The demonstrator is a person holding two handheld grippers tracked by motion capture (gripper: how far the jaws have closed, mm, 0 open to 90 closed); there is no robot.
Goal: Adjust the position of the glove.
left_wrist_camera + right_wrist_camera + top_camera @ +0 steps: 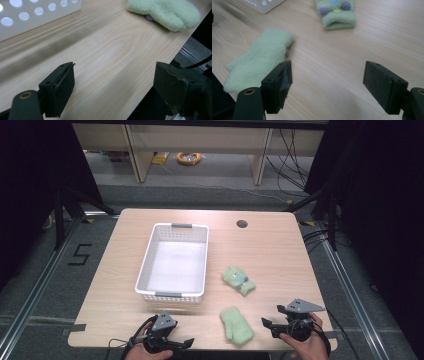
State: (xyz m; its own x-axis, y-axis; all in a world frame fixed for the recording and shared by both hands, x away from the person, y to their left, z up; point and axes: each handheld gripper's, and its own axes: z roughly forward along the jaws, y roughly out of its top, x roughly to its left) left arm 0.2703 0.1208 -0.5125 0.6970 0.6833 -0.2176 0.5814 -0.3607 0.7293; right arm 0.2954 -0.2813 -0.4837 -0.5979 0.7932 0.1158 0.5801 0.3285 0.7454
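A pale green mitten lies flat on the table at its near edge, between the two grippers and touched by neither. The right gripper is just beside it, jaws wide apart with nothing between them. The left gripper sits farther off, also gaping over bare wood. A second mitten lies beyond, beside the white basket.

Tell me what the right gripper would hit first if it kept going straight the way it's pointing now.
Probably bare table first. The right gripper, jaws open, aims between the near mitten on its left and the far mitten ahead; it likely meets that far one, though depth is unclear.
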